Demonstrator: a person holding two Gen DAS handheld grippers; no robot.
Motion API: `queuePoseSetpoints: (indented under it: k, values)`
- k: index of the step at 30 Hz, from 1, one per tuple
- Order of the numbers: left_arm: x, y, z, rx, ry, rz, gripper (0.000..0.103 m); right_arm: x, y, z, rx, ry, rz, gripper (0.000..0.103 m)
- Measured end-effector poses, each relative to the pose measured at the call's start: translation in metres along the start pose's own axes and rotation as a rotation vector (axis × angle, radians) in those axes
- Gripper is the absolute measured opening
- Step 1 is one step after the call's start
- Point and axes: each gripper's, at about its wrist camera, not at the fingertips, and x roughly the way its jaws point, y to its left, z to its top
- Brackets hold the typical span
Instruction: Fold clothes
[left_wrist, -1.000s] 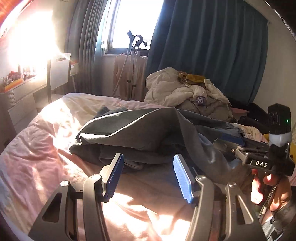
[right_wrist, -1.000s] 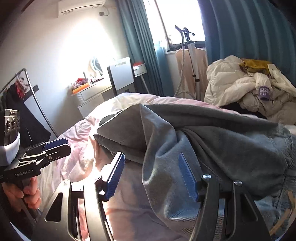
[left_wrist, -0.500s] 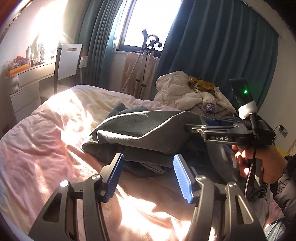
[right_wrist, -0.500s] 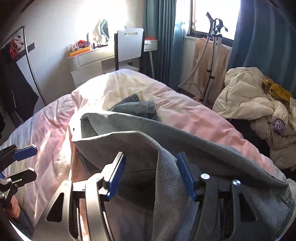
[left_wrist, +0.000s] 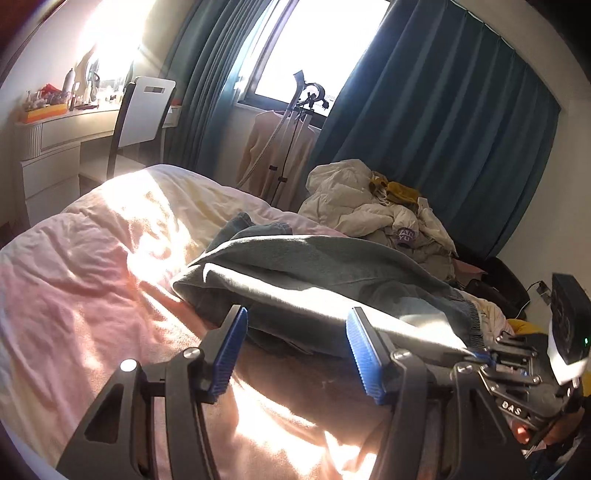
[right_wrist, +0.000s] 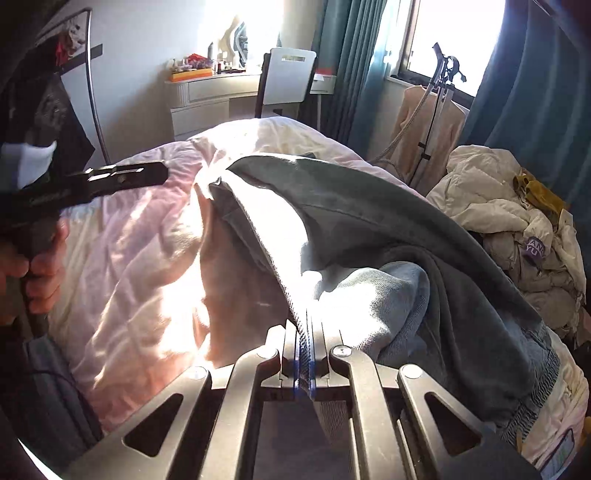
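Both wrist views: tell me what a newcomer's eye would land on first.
First, the grey garment draped across the pink bedding in hard sunlight, its edge pinched in the shut right tongs at the bottom of the right wrist view. Next, the open left tongs, with nothing between them, pointing at that garment. Behind, a heap of pale clothes lies before the blue curtain.

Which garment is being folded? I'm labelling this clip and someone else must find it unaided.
Start at the pink duvet covering the bed. On it, towards the blue curtains, lies the grey garment, its edge pinched by the right gripper. Unlike the cream jacket pile behind, it is dark grey and lies spread out.
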Motion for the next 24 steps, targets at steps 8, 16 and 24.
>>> queuePoseSetpoints:
  k: [8, 16, 24]
  values:
    - [-0.022, 0.035, -0.001, -0.134, 0.009, 0.043, 0.058, -0.051, 0.049, -0.069, -0.052, 0.035, 0.109, 0.001]
    - [-0.005, 0.055, -0.014, -0.220, 0.108, 0.079, 0.058, -0.026, 0.052, -0.126, 0.057, 0.183, 0.195, 0.001]
    - [0.023, 0.050, -0.022, -0.203, 0.187, 0.134, 0.058, -0.021, 0.026, -0.126, 0.197, 0.086, 0.351, 0.008]
